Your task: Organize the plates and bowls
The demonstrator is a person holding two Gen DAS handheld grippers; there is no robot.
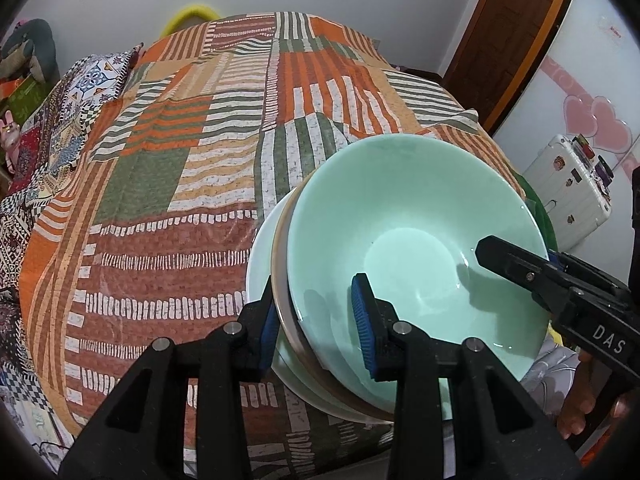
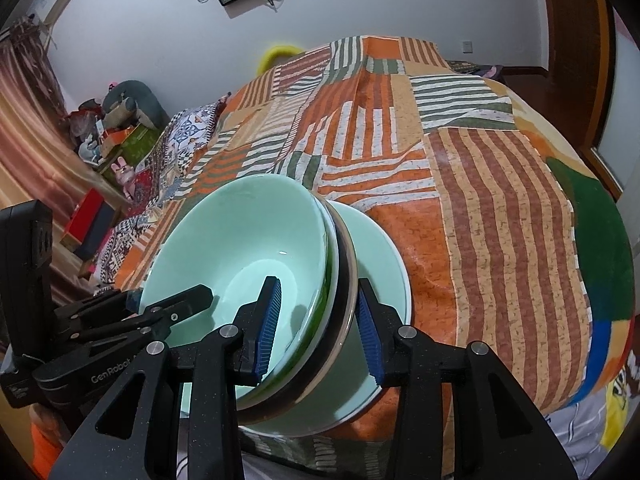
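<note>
the bowl stack (image 1: 400,220) is hiding the patterned bedcover (image 1: 180,200) beneath it, and only rims of the lower dishes are showing. the right gripper (image 1: 516,264) is running off the frame's edge, its other finger lying hidden.

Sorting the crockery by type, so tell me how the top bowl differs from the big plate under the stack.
The top bowl is deep and steep-sided; the big plate is shallow and wider. The bowl sits highest, nested in others; the plate lies lowest, on the bedspread. Both are pale green and glossy.
</note>
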